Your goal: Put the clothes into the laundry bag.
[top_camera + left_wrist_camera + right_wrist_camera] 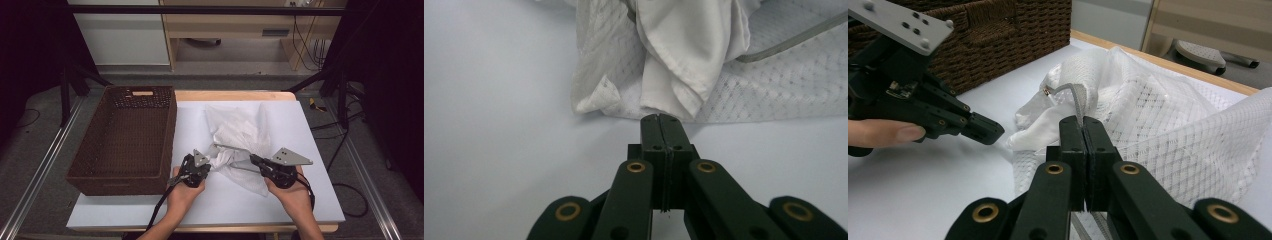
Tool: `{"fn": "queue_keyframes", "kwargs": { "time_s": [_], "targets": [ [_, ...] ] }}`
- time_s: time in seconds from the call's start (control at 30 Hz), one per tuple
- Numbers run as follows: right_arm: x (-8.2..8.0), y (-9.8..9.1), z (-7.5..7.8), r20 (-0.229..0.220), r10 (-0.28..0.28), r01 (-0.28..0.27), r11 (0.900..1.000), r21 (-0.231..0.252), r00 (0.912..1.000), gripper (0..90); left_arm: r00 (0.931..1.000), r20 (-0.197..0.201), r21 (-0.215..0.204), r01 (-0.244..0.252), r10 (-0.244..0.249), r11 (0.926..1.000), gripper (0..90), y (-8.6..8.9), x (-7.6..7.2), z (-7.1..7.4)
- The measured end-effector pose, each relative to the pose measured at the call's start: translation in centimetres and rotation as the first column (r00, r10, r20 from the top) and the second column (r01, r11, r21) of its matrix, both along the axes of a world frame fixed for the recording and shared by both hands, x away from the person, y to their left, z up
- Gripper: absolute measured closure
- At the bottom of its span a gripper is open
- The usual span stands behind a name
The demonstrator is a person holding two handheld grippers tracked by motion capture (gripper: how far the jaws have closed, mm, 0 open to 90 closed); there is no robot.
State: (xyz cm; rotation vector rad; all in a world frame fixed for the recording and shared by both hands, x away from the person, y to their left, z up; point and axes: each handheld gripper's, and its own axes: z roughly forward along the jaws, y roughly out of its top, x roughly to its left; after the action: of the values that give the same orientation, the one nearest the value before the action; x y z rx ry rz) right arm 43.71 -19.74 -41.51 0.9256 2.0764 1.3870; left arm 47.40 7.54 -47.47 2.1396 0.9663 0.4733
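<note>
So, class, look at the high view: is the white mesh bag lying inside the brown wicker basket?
No: the white mesh bag lies on the table, to the right of the brown wicker basket.

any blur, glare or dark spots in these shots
High view: lit table, edges fall to black, slightly soft. Left gripper view: mesh bag sharp, near jaw links dark and a little soft. Right gripper view: basket and background softer; no harsh glare.

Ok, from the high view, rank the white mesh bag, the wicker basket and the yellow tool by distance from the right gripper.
1. White mesh bag: at the right gripper, its grey strap pinched.
2. Wicker basket: across the table, left.
3. Yellow tool: on the floor, far right.
</note>
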Motion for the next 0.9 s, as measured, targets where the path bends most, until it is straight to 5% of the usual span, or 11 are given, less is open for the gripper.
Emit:
{"fn": "queue_keyframes", "kwargs": {
  "time_s": [0.37,0.57,0.9],
  "targets": [
    [0.0,0.2,0.0,-0.002,0.010,-0.010,0.9999,-0.005,1.0000,89.5,0.9974,-0.019,-0.009,0.069,-0.070,0.9975,90.0,-1.8,0.8,-0.2],
    [0.0,0.4,-0.1,-0.007,0.015,-0.015,0.9998,-0.011,0.9999,89.5,0.9920,0.004,0.001,0.126,-0.126,0.9920,90.0,-3.4,1.5,-0.2],
    [-0.1,0.7,-0.3,-0.014,0.021,-0.021,0.9995,-0.023,0.9997,89.5,0.9871,0.020,-0.053,0.160,-0.159,0.9858,90.0,-5.6,2.9,0.0]
  ]
}}
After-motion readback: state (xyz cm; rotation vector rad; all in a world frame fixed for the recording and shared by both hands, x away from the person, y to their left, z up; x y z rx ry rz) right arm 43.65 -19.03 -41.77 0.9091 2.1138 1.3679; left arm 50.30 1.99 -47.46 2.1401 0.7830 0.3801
